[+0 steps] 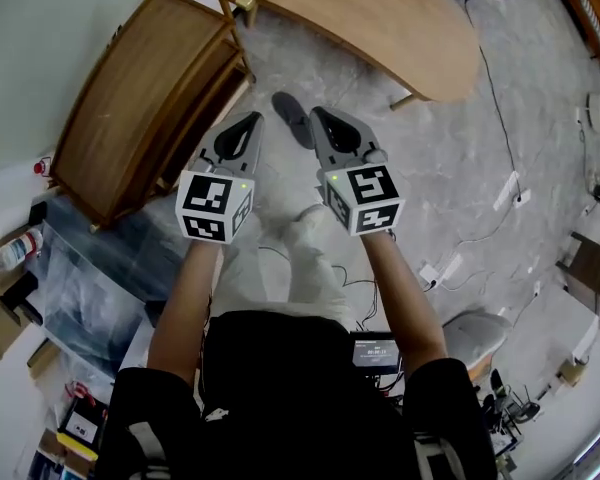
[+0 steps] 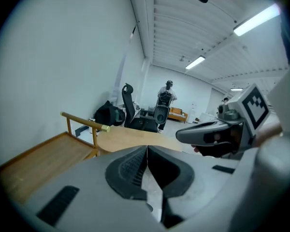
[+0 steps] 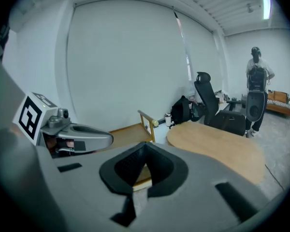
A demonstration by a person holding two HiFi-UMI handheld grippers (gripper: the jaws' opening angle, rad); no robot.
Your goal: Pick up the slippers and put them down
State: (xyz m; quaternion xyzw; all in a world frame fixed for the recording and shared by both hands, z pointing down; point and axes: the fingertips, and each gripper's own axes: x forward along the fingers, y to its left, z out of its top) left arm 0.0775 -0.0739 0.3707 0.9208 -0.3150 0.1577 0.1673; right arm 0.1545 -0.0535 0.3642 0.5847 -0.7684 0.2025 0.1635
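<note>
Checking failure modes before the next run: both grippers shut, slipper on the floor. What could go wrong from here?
1. Left gripper and right gripper are shut and empty; unless the jaws open first, they would likely shove the slipper.
2. The grippers hang close side by side, so they could knock together going down.
3. Only one slipper shows; another may be hidden.

Marker cube [image 1: 216, 206] on my left gripper [image 1: 252, 118]: black-and-white square patterns only, no letters or numbers.
Marker cube [image 1: 365, 198] on my right gripper [image 1: 316, 113]: the same kind of square patterns, nothing I can read.
Small screen [image 1: 375, 351] at my waist: lit lines of characters, too small to read.
Bottle [image 1: 15, 251] at the left: label print too blurred to read.
Box [image 1: 80, 426] at lower left: white label, unreadable.
</note>
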